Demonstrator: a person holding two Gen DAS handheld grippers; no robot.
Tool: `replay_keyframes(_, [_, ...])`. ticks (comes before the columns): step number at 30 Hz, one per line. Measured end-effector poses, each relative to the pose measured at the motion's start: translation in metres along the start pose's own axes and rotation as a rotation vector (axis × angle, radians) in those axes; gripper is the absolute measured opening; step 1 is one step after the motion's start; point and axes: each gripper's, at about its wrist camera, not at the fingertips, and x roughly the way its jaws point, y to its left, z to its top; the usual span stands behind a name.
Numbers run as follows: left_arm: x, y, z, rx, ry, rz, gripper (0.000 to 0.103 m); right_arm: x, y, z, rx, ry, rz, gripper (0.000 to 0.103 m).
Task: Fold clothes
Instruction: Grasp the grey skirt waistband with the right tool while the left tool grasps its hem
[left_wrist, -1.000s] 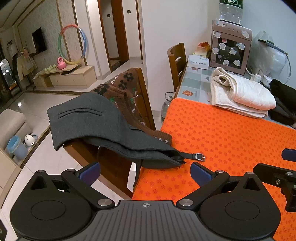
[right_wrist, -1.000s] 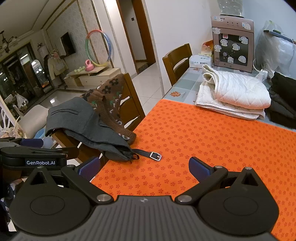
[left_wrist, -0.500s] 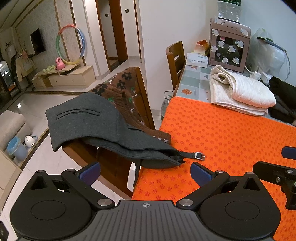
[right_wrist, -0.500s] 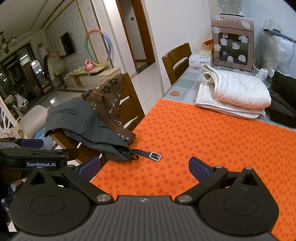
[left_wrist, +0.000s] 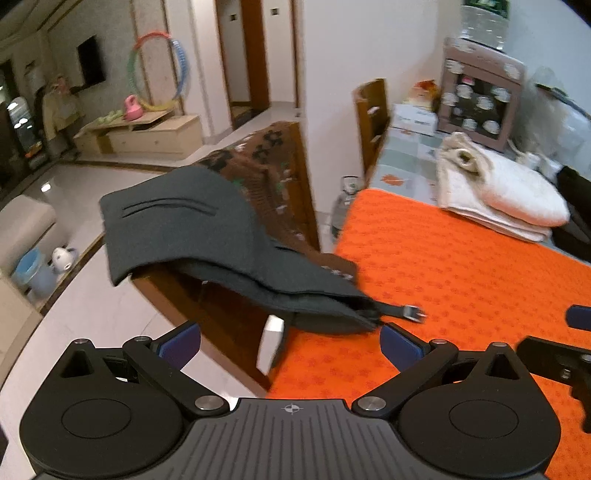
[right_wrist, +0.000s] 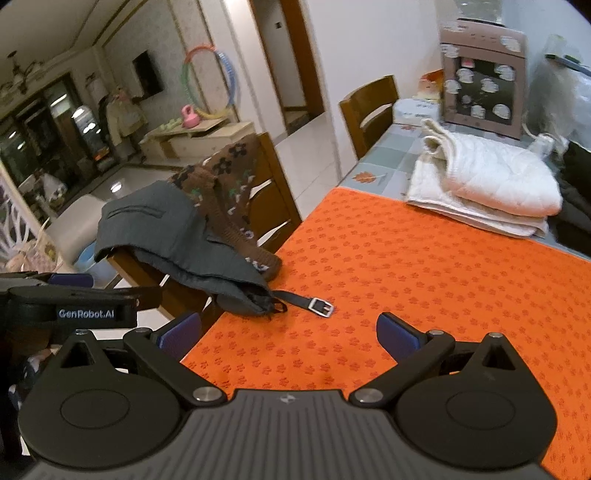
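Left wrist view is motion-blurred — table pattern and far clutter smeared; right wrist view is sharper. The grey garment (right_wrist: 173, 240) drapes over the back of the wooden chair (right_wrist: 273, 192) at the orange tablecloth (right_wrist: 424, 277) edge, its lower end spilling onto the cloth. Its far side hangs behind the chair, hidden. A brown patterned knit (right_wrist: 229, 192) lies under and beside it, mostly covered. A black strap with a metal buckle (right_wrist: 322, 306) trails from the grey garment onto the tablecloth. Folded white quilted fabric (right_wrist: 491, 184) sits at the far end of the tablecloth; a dark item past it is cut off by the frame edge, can't identify. A white blurred shape under the grey garment in the left view is unreadable.

Left gripper (left_wrist: 290, 341) has jaws wide apart, empty, just short of the grey garment's lower end. Right gripper (right_wrist: 288, 332) has jaws wide apart, empty, over the tablecloth near the buckle.

Versus 0.5 s ago: the left gripper is closer to the grey garment, blur is new; right view barely changed. Both sets of jaws as wide as before; garment, strap and quilted fabric unmoved.
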Motion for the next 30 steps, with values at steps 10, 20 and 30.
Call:
replay_keyframes(10, [0.039, 0.066, 0.002, -0.040, 0.001, 0.197, 0.103, 0.063, 0.009, 0.016, -0.106, 0.077, 0.009, 0.098])
replay_keyframes(20, [0.078, 0.115, 0.004, -0.020, 0.005, 0.329, 0.101, 0.138, 0.014, 0.016, -0.122, 0.172, -0.008, 0.097])
replay_keyframes(30, [0.076, 0.137, 0.000, -0.121, -0.046, 0.360, 0.062, 0.180, 0.021, 0.021, -0.164, 0.183, -0.029, 0.078])
